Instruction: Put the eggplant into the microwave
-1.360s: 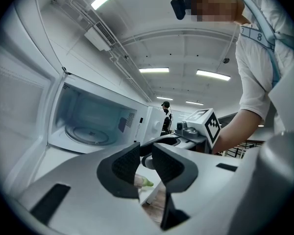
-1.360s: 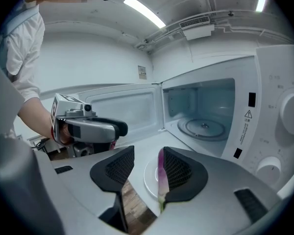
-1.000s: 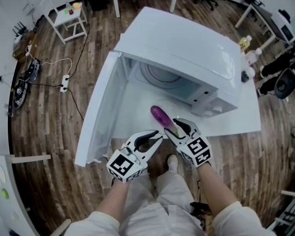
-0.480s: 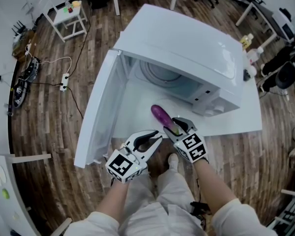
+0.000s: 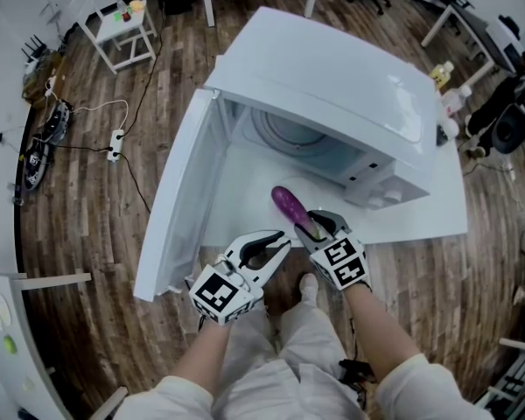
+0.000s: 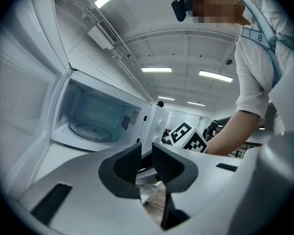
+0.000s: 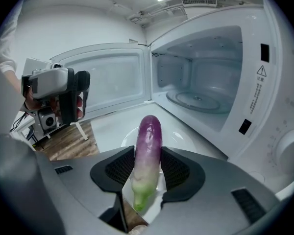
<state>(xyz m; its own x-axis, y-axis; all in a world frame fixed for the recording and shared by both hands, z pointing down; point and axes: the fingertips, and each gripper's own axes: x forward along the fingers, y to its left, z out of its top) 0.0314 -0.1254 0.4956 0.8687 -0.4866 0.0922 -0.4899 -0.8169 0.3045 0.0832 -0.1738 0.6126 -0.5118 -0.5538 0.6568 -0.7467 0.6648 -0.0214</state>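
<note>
The purple eggplant [image 5: 290, 208] with its green stem end lies on a white plate [image 5: 318, 189] on the white table, in front of the open microwave [image 5: 332, 86]. My right gripper [image 5: 312, 226] reaches down over it. In the right gripper view the eggplant [image 7: 148, 141] fills the gap between the pads of the right gripper [image 7: 148, 156], whose jaws have just been closing and now press on it. My left gripper [image 5: 278, 243] hovers level at the table's near edge, apart from the eggplant. Its pads [image 6: 127, 163] stand a little apart with nothing between them.
The microwave door [image 5: 177, 208] swings out to the left, and the glass turntable [image 7: 198, 101] inside is bare. Bottles [image 5: 442, 77] stand at the table's far right corner. A small white cart [image 5: 122, 29] and cables lie on the wooden floor at the left.
My right gripper has sunk a little over the eggplant and its jaws have narrowed onto it. The left gripper has kept still.
</note>
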